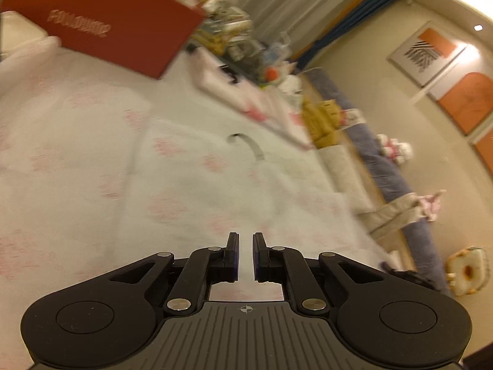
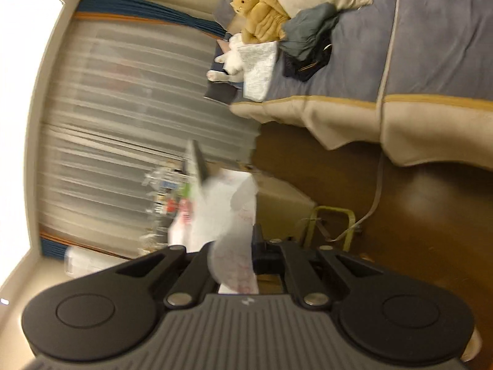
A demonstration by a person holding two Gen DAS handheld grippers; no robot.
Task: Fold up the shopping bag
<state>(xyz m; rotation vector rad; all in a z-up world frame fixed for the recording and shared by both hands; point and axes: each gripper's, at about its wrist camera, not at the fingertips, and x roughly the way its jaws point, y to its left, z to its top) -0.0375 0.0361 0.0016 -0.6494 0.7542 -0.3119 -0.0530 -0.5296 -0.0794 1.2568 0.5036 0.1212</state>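
Left wrist view: white shopping bag with pink print (image 1: 191, 166) lies flat on the bench; left tool (image 1: 245, 256) nearly closed, empty. Right wrist view: right tool (image 2: 235, 256) clamped on a raised bag flap. Fold in hand; next, lay flap across.

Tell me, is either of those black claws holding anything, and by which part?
The right gripper is shut on the white shopping bag, pinching a fold of its thin material; which part is too blurred to tell. The left gripper holds nothing.
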